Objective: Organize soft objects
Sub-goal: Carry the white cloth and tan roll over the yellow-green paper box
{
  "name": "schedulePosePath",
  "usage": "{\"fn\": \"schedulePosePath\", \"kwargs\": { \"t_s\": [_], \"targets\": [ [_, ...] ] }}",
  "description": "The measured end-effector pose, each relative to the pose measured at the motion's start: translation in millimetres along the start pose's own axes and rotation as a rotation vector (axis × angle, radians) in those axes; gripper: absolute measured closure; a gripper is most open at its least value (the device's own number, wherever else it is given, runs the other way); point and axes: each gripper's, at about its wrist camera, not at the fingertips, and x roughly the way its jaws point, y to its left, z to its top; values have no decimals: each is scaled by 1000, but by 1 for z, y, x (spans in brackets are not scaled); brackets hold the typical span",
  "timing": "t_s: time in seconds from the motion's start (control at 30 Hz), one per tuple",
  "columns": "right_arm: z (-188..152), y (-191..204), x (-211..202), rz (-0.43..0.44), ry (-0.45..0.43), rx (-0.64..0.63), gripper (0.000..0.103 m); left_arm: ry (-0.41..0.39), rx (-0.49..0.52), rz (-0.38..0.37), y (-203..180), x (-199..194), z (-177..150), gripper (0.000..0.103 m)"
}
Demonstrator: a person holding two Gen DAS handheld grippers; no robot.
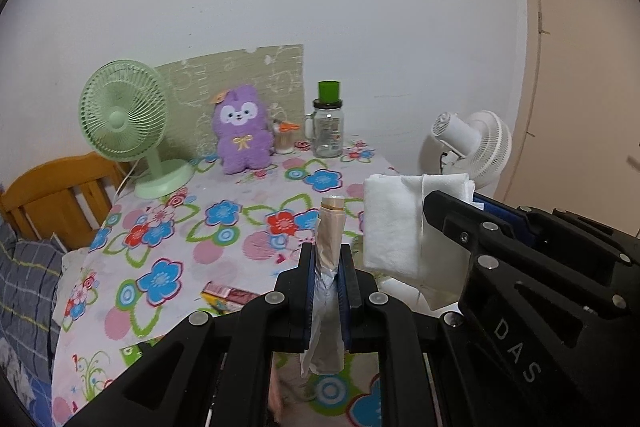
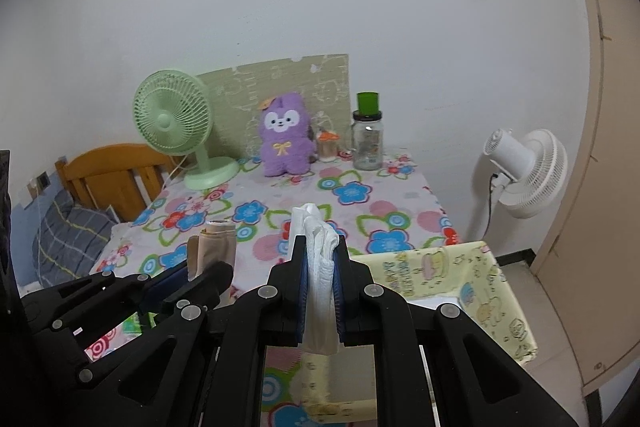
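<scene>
My left gripper [image 1: 329, 269] is shut on a folded beige cloth [image 1: 330, 233] and holds it upright above the flowered table; it also shows in the right wrist view [image 2: 192, 269], where the beige cloth [image 2: 216, 243] sticks up from it. My right gripper [image 2: 320, 267] is shut on a folded white cloth [image 2: 318, 251]; in the left wrist view the white cloth [image 1: 394, 223] hangs from the right gripper [image 1: 444, 215]. A purple plush toy [image 1: 240, 129] sits at the back of the table, also in the right wrist view [image 2: 285, 139].
A yellow patterned fabric box [image 2: 476, 279] stands at the table's right front. A green fan [image 1: 126, 117], a glass jar [image 1: 328, 129] with a green lid and a small container [image 1: 285, 139] stand at the back. A white fan [image 2: 524, 173] stands right of the table, a wooden headboard [image 1: 56, 195] left.
</scene>
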Motion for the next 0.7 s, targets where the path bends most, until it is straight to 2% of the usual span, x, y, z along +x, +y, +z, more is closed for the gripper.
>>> {"fn": "schedulePosePath", "kwargs": {
  "t_s": [0.33,0.7],
  "targets": [
    [0,-35,1,-57,2,34,89,-4,43,-32,-34,17,9,95],
    [-4,-76,10,-126,24,73,89,34,49,-88,-61,45,12,95]
  ]
}}
